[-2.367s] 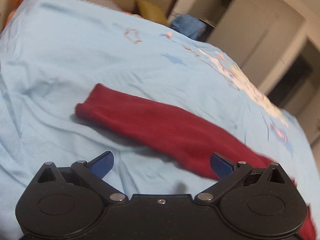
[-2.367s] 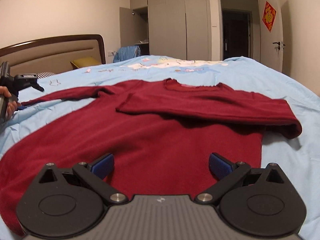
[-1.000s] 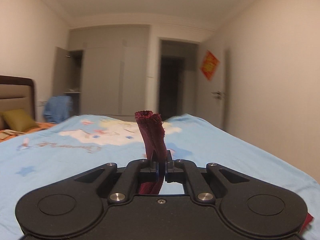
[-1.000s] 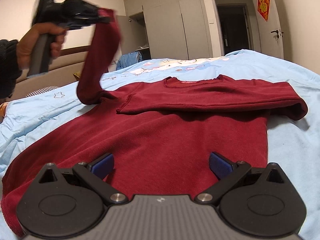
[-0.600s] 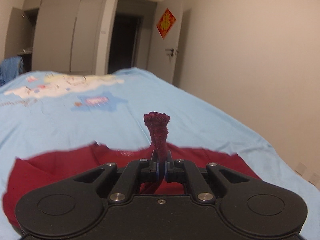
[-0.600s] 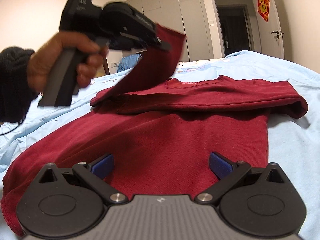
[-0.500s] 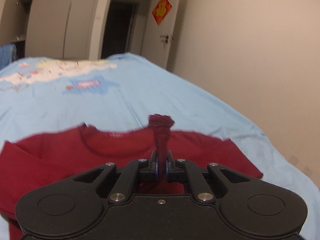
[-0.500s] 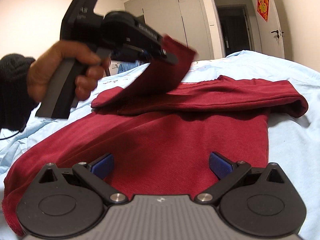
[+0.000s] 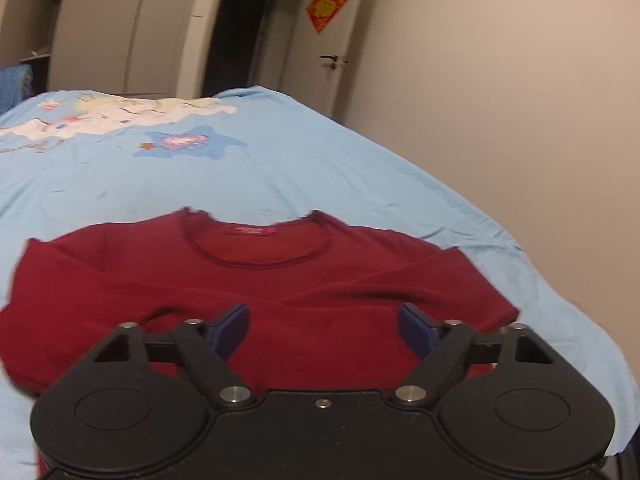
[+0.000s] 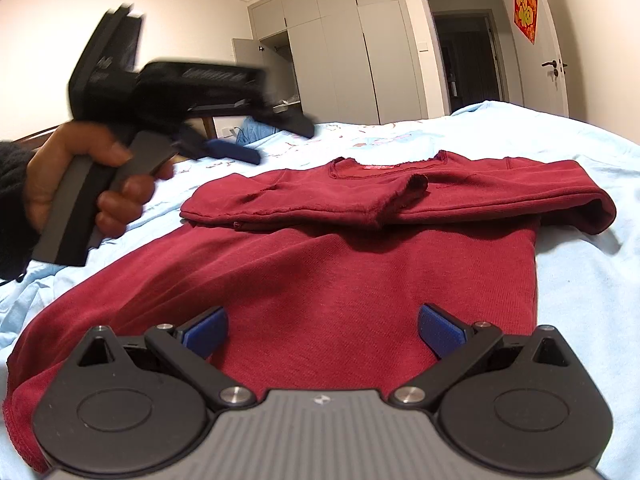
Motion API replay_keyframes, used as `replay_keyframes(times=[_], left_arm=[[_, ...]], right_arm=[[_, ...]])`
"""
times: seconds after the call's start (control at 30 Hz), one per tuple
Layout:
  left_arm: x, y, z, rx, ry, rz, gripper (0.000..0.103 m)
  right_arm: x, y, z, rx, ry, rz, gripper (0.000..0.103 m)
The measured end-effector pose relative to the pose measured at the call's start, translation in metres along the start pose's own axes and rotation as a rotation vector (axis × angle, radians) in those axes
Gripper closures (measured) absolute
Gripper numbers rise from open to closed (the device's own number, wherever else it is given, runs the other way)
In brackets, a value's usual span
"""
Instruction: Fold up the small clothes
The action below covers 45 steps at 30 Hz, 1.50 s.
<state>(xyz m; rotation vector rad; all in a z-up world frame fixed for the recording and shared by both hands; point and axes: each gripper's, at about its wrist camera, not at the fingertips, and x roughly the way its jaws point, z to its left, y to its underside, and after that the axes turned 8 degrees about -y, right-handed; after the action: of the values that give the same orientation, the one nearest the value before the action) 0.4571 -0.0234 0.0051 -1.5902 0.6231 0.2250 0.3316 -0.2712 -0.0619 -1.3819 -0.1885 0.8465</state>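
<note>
A dark red long-sleeved sweater (image 10: 344, 276) lies flat on the light blue bedsheet (image 10: 592, 280), collar at the far end. Both sleeves are folded across the chest, the left sleeve's cuff (image 10: 414, 188) lying on top near the middle. In the left wrist view the sweater (image 9: 280, 280) fills the lower half. My left gripper (image 9: 324, 330) hangs open above the chest with nothing between its blue pads. In the right wrist view the left gripper (image 10: 256, 140) is blurred, held by a hand (image 10: 80, 176) above the sweater's left shoulder. My right gripper (image 10: 322, 332) is open over the hem.
The bed's right edge (image 9: 560, 280) runs close to a beige wall. A closed door with a red ornament (image 9: 326, 10) and a dark doorway (image 9: 240, 40) stand beyond the bed. Wardrobes (image 10: 344, 52) line the far wall. A headboard edge (image 10: 36, 134) shows at the left.
My left gripper carried the left sleeve up and across the chest, then opened and let it go. The sleeve now lies folded on the sweater. My right gripper stayed open over the hem.
</note>
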Motion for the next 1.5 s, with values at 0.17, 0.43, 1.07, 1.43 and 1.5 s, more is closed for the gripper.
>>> replay_keyframes(times=[0.17, 0.43, 1.07, 1.43, 1.5], left_arm=[[-0.024, 0.021, 0.044, -0.019, -0.174, 0.003, 0.006], [-0.043, 0.051, 0.123, -0.044, -0.503, 0.067, 0.006], [-0.004, 0.040, 0.143, 0.076, -0.529, 0.026, 0.006], [-0.001, 0.046, 0.113, 0.256, -0.465, -0.008, 0.004], [0.010, 0.045, 0.102, 0.328, -0.523, 0.008, 0.003]], right_arm=[[0.000, 0.000, 0.000, -0.003, 0.003, 0.001, 0.000], [-0.003, -0.005, -0.002, 0.023, 0.004, 0.006, 0.000], [0.083, -0.098, -0.068, 0.253, 0.114, 0.042, 0.065], [0.079, -0.189, -0.026, 0.121, -0.106, -0.154, 0.096], [0.075, -0.216, -0.015, 0.104, -0.164, -0.207, 0.096]])
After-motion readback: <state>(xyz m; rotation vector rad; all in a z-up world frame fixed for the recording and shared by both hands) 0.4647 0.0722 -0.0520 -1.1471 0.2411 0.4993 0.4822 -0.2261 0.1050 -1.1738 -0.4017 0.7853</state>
